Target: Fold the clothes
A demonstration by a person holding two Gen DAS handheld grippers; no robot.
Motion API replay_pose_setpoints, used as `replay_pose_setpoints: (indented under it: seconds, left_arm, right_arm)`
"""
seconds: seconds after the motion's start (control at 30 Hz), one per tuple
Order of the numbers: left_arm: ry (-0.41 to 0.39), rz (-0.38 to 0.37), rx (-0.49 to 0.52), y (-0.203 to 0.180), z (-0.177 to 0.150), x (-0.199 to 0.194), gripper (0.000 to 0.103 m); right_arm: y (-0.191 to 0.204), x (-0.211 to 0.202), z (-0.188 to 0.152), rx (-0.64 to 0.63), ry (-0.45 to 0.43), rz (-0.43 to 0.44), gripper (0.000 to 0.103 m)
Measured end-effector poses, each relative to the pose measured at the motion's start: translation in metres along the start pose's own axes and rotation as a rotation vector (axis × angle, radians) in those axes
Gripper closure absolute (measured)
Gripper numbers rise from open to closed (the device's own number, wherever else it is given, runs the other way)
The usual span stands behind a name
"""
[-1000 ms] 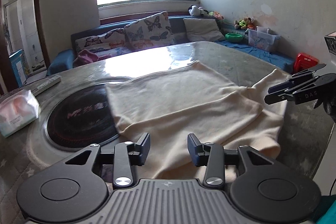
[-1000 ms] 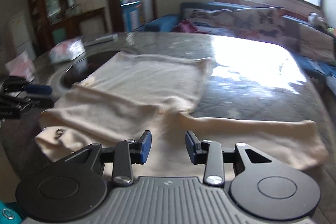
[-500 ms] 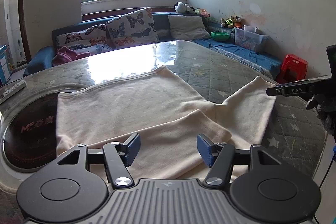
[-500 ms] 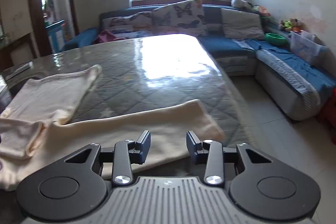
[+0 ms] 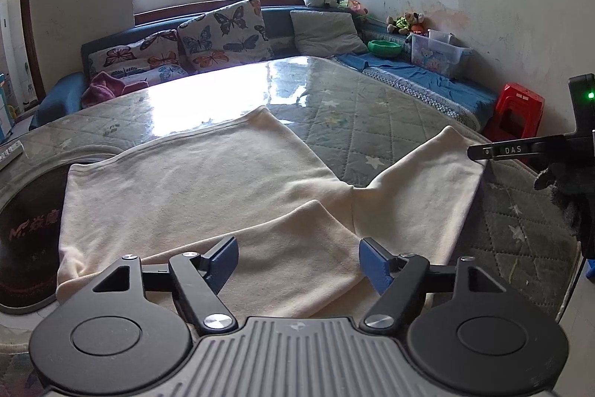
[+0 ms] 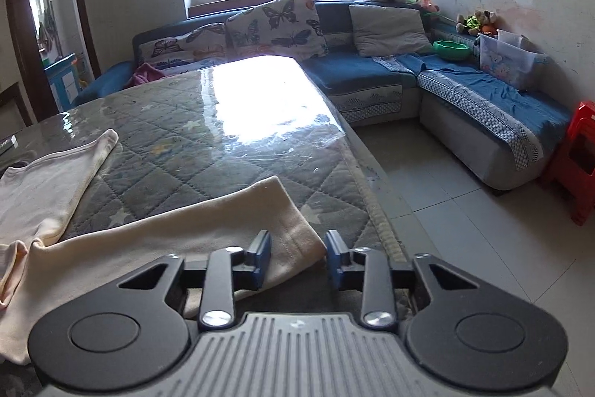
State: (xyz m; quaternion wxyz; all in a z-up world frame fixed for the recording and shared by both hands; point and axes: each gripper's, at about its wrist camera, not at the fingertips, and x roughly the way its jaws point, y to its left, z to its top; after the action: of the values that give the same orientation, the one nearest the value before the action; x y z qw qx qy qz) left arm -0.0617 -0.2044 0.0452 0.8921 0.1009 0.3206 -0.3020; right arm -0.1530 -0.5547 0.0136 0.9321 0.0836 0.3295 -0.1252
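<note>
Low in frame, the left gripper (image 5: 297, 257) hovers with jaws wide apart over the cream long-sleeved shirt (image 5: 208, 181) spread across the desk (image 5: 372, 106). The right gripper (image 6: 297, 257), jaws apart, straddles the sleeve cuff (image 6: 293, 233) near the desk's right edge.

Garment spread on the table, a gripper at each end.

The garment (image 5: 208, 188) lies on the table (image 5: 390, 114) ahead of the left gripper (image 5: 298, 261), its folded sleeve just before the fingers. The right gripper (image 6: 297, 257) sits over the other sleeve's cuff (image 6: 286, 222); the sofa (image 6: 375, 73) stands beyond and right of it.
</note>
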Motion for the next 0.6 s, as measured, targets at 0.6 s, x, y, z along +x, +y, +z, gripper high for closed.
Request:
replay_pose_setpoints:
  seconds: [0.6]
  left_arm:
    - [0.007,0.022,0.037,-0.006,-0.001,0.013,0.028]
  right_arm:
    - [0.025,-0.071,0.044,-0.007,-0.168,0.21,0.095]
